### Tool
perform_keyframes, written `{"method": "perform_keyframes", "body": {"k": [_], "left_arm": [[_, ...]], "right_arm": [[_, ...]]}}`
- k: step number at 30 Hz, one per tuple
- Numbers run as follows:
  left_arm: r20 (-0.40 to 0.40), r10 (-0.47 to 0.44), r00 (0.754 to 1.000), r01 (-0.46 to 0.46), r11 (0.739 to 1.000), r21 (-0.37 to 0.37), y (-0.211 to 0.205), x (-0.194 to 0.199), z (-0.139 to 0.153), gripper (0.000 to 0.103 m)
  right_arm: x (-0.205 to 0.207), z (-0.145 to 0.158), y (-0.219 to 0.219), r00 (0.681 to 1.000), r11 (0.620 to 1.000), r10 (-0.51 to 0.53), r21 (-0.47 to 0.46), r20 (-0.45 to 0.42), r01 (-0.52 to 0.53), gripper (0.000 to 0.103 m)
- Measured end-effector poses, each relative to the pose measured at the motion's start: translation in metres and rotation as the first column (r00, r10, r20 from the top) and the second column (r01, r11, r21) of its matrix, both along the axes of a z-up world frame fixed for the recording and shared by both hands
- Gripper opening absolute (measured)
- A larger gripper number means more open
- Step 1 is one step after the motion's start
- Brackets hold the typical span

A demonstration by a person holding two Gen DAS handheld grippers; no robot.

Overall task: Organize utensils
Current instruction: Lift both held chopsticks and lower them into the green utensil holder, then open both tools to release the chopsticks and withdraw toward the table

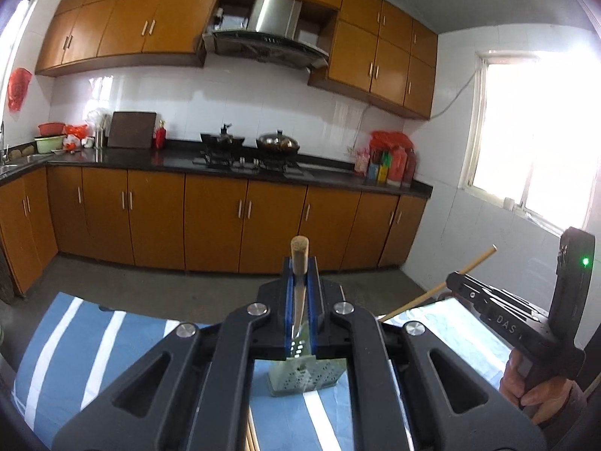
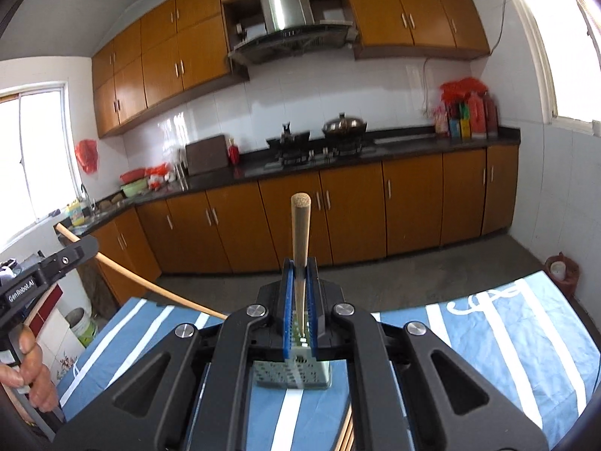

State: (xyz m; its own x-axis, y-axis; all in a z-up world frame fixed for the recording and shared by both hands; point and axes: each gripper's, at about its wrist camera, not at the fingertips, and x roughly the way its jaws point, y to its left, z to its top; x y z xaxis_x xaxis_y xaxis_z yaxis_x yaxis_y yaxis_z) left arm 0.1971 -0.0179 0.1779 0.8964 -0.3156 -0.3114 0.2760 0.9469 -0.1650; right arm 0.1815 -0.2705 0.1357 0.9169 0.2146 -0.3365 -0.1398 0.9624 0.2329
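Presently, each gripper holds one wooden-handled utensil, lifted above a perforated utensil holder (image 1: 304, 376) that stands upright on a blue-and-white striped cloth (image 1: 94, 342).

Left wrist view: the left gripper (image 1: 300, 293) is clamped on a utensil (image 1: 299, 263) with a wooden grip and a bright metal shank. Its blue pads (image 1: 288, 312) press on the shank from both sides, and the rounded wooden end points toward 12 o'clock. The holder shows directly below the jaws, at 6 o'clock from the grip.

Right wrist view: the right gripper (image 2: 299, 293) is closed on a long wooden stick (image 2: 300, 248), round-ended, tapering downward between the blue pads (image 2: 312, 308). It too points to 12 o'clock, with the holder (image 2: 293, 376) at 6 o'clock beneath it.

Cross-check: in the left view the right gripper (image 1: 456, 280) appears at 3 o'clock with its stick (image 1: 439, 285) slanting up to the right, and a hand (image 1: 533, 387) grasps its handle. In the right view the left gripper (image 2: 84, 248) shows at 9 o'clock.

Surroundings: orange base cabinets (image 1: 214, 221) under a dark counter (image 1: 180, 159), with a gas hob (image 1: 244, 161) carrying a lidded wok (image 1: 278, 142), at 12 o'clock. A range hood (image 1: 266, 37) hangs above. A bright window (image 1: 533, 143) lies at 3 o'clock.
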Motion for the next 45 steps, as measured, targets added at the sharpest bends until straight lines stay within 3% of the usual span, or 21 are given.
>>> {"method": "perform_keyframes", "body": {"k": [11,12,13,15,23,28,30,35,40,45], "left_arm": [[-0.144,0.003,0.99,0.001,1.0,0.024,-0.012,0.045,-0.054,0.008],[-0.143,0.006,0.99,-0.002,1.0,0.026,-0.013,0.045,-0.055,0.008],[-0.139,0.01,0.99,-0.006,1.0,0.029,-0.013,0.045,-0.056,0.008],[-0.128,0.018,0.992,-0.014,0.999,0.035,-0.009,0.042,-0.054,0.01],[-0.103,0.087,0.991,-0.087,0.996,0.007,0.022,0.021,-0.047,0.018],[-0.122,0.156,0.98,-0.155,0.988,0.013,0.054,-0.001,-0.065,0.022],[-0.151,0.188,0.971,-0.183,0.982,0.046,0.066,-0.006,-0.082,0.023],[-0.278,0.22,0.935,-0.197,0.974,0.109,0.079,-0.01,-0.145,0.023],[-0.398,0.201,0.895,-0.162,0.978,0.129,0.077,-0.018,-0.205,0.023],[-0.459,0.171,0.872,-0.135,0.985,0.11,0.075,-0.028,-0.237,0.023]], "right_arm": [[0.026,-0.027,0.006,0.993,1.0,0.011,0.022,-0.118,-0.009,0.01],[0.027,-0.027,0.006,0.993,1.0,0.013,0.025,-0.122,-0.01,0.014],[0.026,-0.027,0.005,0.992,1.0,0.012,0.027,-0.122,-0.008,0.027],[0.023,-0.026,0.001,0.994,1.0,-0.007,0.026,-0.111,0.01,0.041],[-0.003,-0.025,-0.023,0.994,0.996,-0.064,0.056,-0.084,0.069,0.041],[-0.019,-0.059,-0.05,0.976,0.986,-0.148,0.05,-0.161,0.157,0.041],[-0.019,-0.082,-0.057,0.963,0.984,-0.162,0.036,-0.217,0.173,0.041],[-0.016,-0.164,-0.045,0.9,0.992,-0.121,-0.009,-0.42,0.129,0.015],[-0.019,-0.216,-0.012,0.85,0.998,-0.064,-0.02,-0.522,0.063,0.013],[-0.017,-0.229,0.0,0.837,0.998,-0.056,-0.031,-0.544,0.046,0.013]]}}
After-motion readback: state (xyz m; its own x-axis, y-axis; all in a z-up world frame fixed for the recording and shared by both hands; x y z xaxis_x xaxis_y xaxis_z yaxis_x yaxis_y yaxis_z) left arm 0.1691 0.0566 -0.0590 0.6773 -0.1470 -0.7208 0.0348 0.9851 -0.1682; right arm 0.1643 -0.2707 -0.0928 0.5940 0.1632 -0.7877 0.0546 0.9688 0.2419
